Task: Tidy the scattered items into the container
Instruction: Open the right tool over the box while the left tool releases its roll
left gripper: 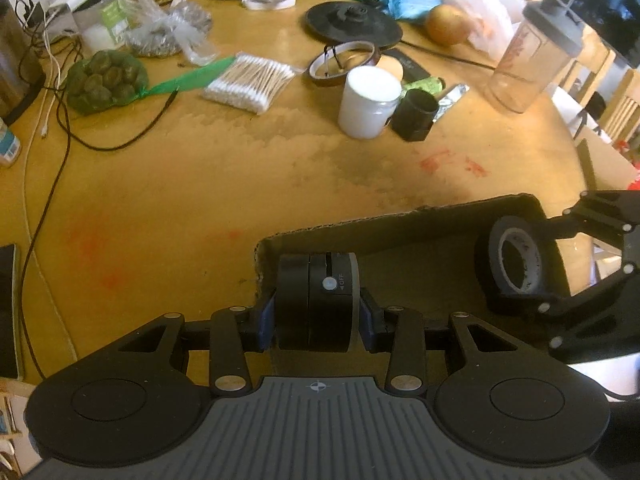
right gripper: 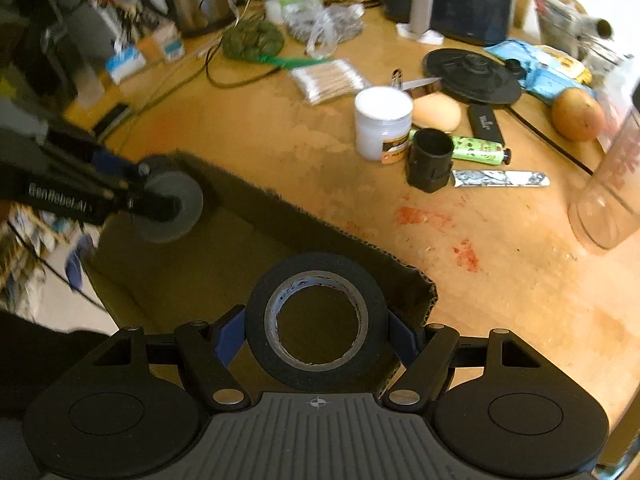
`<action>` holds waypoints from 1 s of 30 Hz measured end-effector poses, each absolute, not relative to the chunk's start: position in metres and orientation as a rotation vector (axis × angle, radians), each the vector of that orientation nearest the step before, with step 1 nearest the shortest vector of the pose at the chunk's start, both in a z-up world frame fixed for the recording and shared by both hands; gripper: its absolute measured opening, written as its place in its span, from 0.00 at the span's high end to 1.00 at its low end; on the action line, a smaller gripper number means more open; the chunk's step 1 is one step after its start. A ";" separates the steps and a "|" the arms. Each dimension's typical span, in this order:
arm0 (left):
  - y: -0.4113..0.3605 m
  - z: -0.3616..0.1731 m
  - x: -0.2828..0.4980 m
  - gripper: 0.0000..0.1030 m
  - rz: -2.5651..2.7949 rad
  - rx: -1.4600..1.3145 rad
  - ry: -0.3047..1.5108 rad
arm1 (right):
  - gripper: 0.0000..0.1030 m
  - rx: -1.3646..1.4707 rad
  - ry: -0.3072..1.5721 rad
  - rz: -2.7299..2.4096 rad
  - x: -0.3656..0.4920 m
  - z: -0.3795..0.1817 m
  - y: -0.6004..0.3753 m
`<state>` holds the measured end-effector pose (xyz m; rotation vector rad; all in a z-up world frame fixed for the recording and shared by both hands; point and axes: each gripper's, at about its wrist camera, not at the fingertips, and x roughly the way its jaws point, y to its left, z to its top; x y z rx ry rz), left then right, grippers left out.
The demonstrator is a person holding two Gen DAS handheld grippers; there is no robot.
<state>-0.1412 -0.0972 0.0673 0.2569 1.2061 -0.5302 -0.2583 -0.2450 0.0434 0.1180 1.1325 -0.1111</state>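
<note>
Fingers (right gripper: 316,340) w/ tape (right gripper: 316,316) over box (right gripper: 304,224), cluttered table (right gripper: 520,300)

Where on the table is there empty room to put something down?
The widest bare patch of table lies between the cardboard box, the cotton swabs and the white jar. Another lies between box and shaker bottle. Behind the jar it is crowded.

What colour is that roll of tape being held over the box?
Black, with a pale inner core; the tape shows best in the right wrist view.
</note>
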 end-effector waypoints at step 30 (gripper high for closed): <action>-0.079 0.104 -0.132 0.30 -0.509 0.120 1.020 | 0.00 0.243 0.950 -0.180 -0.275 0.084 -0.252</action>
